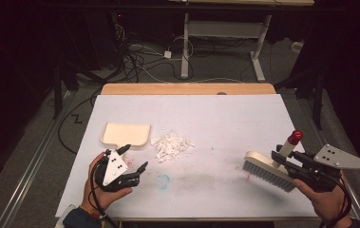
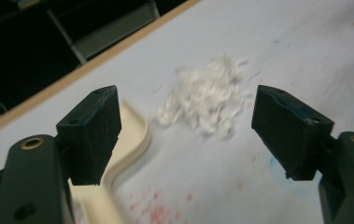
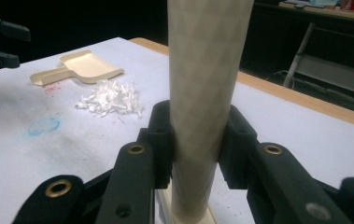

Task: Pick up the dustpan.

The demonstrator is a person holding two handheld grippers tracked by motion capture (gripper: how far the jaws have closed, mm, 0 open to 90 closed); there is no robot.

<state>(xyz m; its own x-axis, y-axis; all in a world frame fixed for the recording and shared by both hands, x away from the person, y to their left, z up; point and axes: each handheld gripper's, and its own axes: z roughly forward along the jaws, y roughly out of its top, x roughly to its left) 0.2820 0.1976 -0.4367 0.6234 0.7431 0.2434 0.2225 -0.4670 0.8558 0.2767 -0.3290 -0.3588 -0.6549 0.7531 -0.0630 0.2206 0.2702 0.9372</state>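
Brush handle (image 3: pixel 198 116) clamped between right gripper (image 3: pixel 195 149) jaws, upright.

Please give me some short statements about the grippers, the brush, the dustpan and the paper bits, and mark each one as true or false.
1. The right gripper is shut on the cream hand brush with a red-tipped handle. True.
2. The left gripper holds the cream plastic dustpan. False: its jaws stand open and empty.
3. The pile of white paper shreds lies on the white table cover beside the dustpan. True.
4. The shreds are inside the dustpan. False: they lie on the cover.
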